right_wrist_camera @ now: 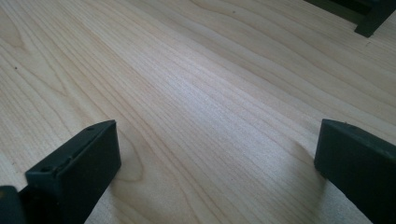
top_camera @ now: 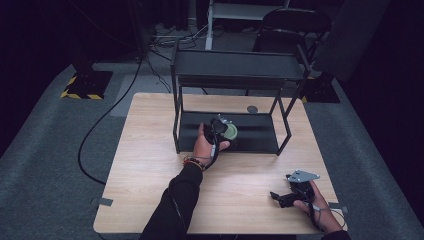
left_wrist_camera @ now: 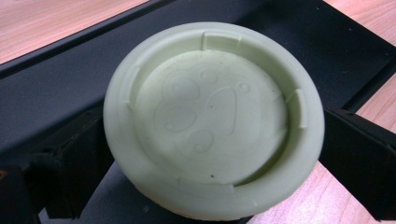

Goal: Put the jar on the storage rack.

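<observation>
A pale green round bowl (left_wrist_camera: 214, 119) shows its underside, with a raised paw print, between my left gripper's two black jaws. My left gripper (top_camera: 223, 128) is shut on the bowl (top_camera: 231, 131) just over the front part of the black shelf's lower deck (top_camera: 255, 137). My right gripper (top_camera: 280, 196) rests near the table's front right corner, jaws wide apart over bare wood (right_wrist_camera: 205, 107), nothing between them.
The black two-level metal shelf (top_camera: 235, 67) stands at the far middle of the wooden table (top_camera: 150, 165). A small grey disc (top_camera: 252, 109) lies on the table behind the shelf. A black chair (top_camera: 295, 25) and cables sit on the floor beyond.
</observation>
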Motion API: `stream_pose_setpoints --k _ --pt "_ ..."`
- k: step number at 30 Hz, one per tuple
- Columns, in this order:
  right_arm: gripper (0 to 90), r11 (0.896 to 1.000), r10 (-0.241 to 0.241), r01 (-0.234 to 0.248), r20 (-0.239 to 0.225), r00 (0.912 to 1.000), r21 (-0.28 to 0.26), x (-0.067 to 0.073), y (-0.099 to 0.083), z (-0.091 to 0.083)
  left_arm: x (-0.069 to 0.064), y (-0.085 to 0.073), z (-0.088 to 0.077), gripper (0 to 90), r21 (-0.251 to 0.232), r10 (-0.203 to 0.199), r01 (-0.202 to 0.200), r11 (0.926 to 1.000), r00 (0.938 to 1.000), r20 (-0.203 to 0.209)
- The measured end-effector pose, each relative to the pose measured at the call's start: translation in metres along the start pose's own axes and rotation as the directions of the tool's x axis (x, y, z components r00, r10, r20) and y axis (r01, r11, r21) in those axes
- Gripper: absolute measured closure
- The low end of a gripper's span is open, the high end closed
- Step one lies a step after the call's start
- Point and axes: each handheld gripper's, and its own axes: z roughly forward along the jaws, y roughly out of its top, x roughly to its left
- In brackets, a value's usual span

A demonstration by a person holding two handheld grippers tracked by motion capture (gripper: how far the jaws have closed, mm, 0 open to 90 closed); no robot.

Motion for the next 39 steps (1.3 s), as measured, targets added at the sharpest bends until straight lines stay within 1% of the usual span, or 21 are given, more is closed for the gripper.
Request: stream_pose_setpoints --k 3,9,15,22,25,27,31,35,36,37,39 --pt "0.2 1.0 0.0 0.0 0.0 1.0 0.0 0.0 0.0 0.0 -0.003 0.0 0.001 0.7 0.007 0.023 -0.023 0.9997 0.9996 -0.017" --pt "0.3 1.0 0.0 0.0 0.0 1.0 0.0 0.0 0.0 0.0 -0.003 -0.001 0.0 1.1 0.005 0.027 -0.027 0.9996 0.9995 -0.019" --pt "0.3 1.0 0.0 0.0 0.0 1.0 0.0 0.0 0.0 0.0 -0.004 0.0 -0.001 1.4 0.004 0.031 -0.03 0.9995 0.9991 -0.03" --pt "0.2 1.0 0.0 0.0 0.0 1.0 0.0 0.0 0.0 0.0 -0.004 0.0 -0.002 1.4 0.018 0.035 -0.034 0.9992 0.9991 -0.026" --pt "0.3 1.0 0.0 0.0 0.0 1.0 0.0 0.0 0.0 0.0 -0.005 0.0 -0.004 1.7 0.02 0.043 -0.043 0.9989 0.9985 -0.033" --pt "0.2 1.0 0.0 0.0 0.0 1.0 0.0 0.0 0.0 0.0 -0.006 0.0 -0.006 1.5 0.023 0.056 -0.055 0.9982 0.9975 -0.043" --pt "0.2 1.0 0.0 0.0 0.0 1.0 0.0 0.0 0.0 0.0 -0.007 -0.001 -0.009 1.8 0.031 0.059 -0.058 0.9979 0.9972 -0.047" --pt "0.3 1.0 0.0 0.0 0.0 1.0 0.0 0.0 0.0 0.0 -0.009 -0.001 -0.014 1.7 0.024 0.063 -0.062 0.9978 0.9964 -0.056" --pt "0.2 1.0 0.0 0.0 0.0 1.0 0.0 0.0 0.0 0.0 -0.011 -0.001 -0.016 1.1 0.026 0.076 -0.074 0.9969 0.995 -0.066" --pt "0.2 1.0 0.0 0.0 0.0 1.0 0.0 0.0 0.0 0.0 -0.011 -0.001 -0.016 0.7 0.026 0.076 -0.074 0.9969 0.995 -0.066" --pt "0.3 1.0 0.0 0.0 0.0 1.0 0.0 0.0 0.0 0.0 -0.013 -0.002 -0.018 0.7 0.026 0.09 -0.088 0.9958 0.9934 -0.071"
